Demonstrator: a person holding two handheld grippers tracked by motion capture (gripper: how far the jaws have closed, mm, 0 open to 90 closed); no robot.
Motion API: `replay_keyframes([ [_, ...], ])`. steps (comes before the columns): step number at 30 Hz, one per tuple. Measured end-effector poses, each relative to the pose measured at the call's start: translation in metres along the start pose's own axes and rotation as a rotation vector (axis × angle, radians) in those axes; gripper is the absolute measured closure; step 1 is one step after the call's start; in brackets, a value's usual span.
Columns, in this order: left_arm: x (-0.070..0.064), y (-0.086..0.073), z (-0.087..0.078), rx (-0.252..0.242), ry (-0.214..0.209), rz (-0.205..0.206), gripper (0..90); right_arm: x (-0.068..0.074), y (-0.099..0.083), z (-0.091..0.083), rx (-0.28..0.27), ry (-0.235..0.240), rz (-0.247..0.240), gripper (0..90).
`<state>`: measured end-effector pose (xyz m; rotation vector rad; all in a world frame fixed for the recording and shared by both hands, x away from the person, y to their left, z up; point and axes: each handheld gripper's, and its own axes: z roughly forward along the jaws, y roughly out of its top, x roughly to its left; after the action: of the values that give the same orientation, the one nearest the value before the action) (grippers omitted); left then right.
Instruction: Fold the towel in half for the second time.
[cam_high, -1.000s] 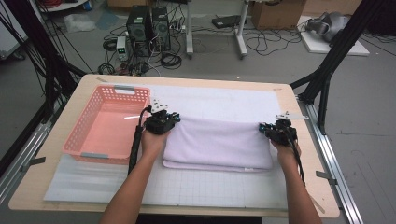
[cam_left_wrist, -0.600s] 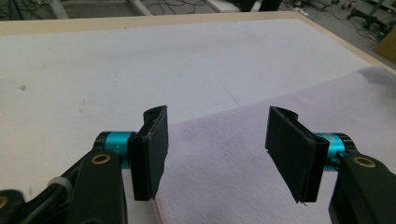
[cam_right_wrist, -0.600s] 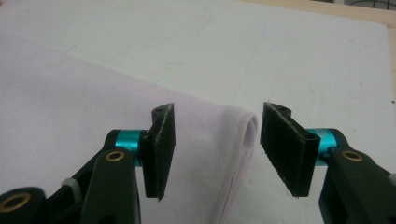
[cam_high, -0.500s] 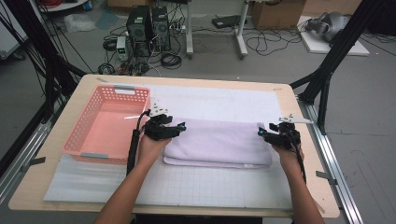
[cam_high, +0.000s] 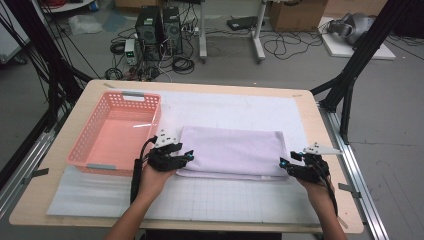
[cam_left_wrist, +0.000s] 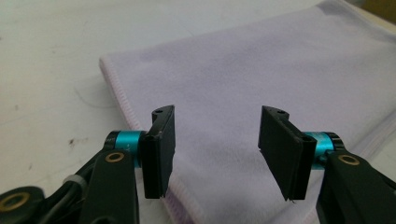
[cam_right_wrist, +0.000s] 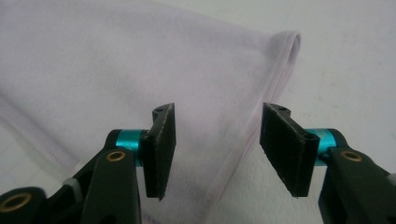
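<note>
Table (cam_high: 330, 210): pale wooden top, largely covered by a white gridded mat (cam_high: 230, 197).

Basket (cam_high: 114, 131): pink plastic, latticed walls, nothing visible inside; stands on the left part of the table, its right wall just beside the towel's left end.

Towel (cam_high: 230, 151): lilac cloth, folded into a flat oblong with its long side running left to right, lying at mid-table on the mat. Stitched hem visible along the near edge in the left gripper view (cam_left_wrist: 261, 79); a rounded fold at the corner in the right gripper view (cam_right_wrist: 140, 60).

Left gripper (cam_high: 175, 161): at the towel's near-left corner, jaws spread apart with nothing between them, poised low over the cloth (cam_left_wrist: 215, 149).

Right gripper (cam_high: 295, 169): at the near-right corner, jaws likewise parted and empty (the hem runs beneath the gap) (cam_right_wrist: 215, 149).

Step in hand, as judged: a fold looks complete and both claws stand released at the near corners, so this reads as the pause between folds.

Next move calls for: either a fresh pinch through all layers at each corner for another fold, or a two-sided lift toward the basket; both ends must rise together or the stack will slump open.
</note>
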<state>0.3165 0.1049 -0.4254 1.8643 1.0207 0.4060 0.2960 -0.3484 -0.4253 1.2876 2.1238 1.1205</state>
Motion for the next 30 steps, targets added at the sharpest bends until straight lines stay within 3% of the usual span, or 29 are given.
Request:
replay_keyframes([
  [5, 0.004, -0.021, -0.008, 0.009, 0.006, -0.040, 55.1, 0.005, -0.011, -0.010, 0.025, 0.020, 0.010, 53.6],
  [9, 0.005, -0.027, -0.007, 0.034, -0.005, -0.056, 59.4, 0.004, -0.016, -0.013, 0.051, 0.031, 0.008, 57.6],
  [11, 0.002, -0.028, -0.005, 0.051, -0.006, -0.027, 66.8, 0.002, -0.019, -0.011, 0.070, 0.053, 0.018, 63.2],
  [15, -0.001, -0.028, -0.005, 0.052, -0.014, 0.016, 81.6, 0.002, -0.021, -0.005, 0.102, 0.096, -0.007, 84.1],
  [17, 0.000, -0.027, -0.008, 0.027, -0.018, 0.010, 84.0, 0.003, -0.019, -0.007, 0.085, 0.086, -0.030, 85.4],
  [21, 0.001, -0.023, -0.019, -0.027, -0.050, -0.039, 84.6, 0.005, -0.013, -0.018, 0.039, 0.105, -0.020, 86.1],
  [25, -0.004, -0.024, -0.033, -0.031, -0.071, -0.049, 85.1, 0.006, -0.007, -0.034, 0.009, 0.141, -0.014, 86.7],
  [27, -0.007, -0.026, -0.035, -0.020, -0.073, -0.044, 85.0, 0.008, -0.008, -0.038, 0.024, 0.138, -0.025, 86.6],
  [29, -0.008, -0.030, -0.031, 0.019, -0.062, -0.044, 79.4, 0.007, -0.012, -0.034, 0.069, 0.115, -0.033, 81.2],
  [30, -0.008, -0.032, -0.028, 0.024, -0.029, -0.052, 67.6, 0.006, -0.016, -0.030, 0.094, 0.079, -0.031, 70.5],
])
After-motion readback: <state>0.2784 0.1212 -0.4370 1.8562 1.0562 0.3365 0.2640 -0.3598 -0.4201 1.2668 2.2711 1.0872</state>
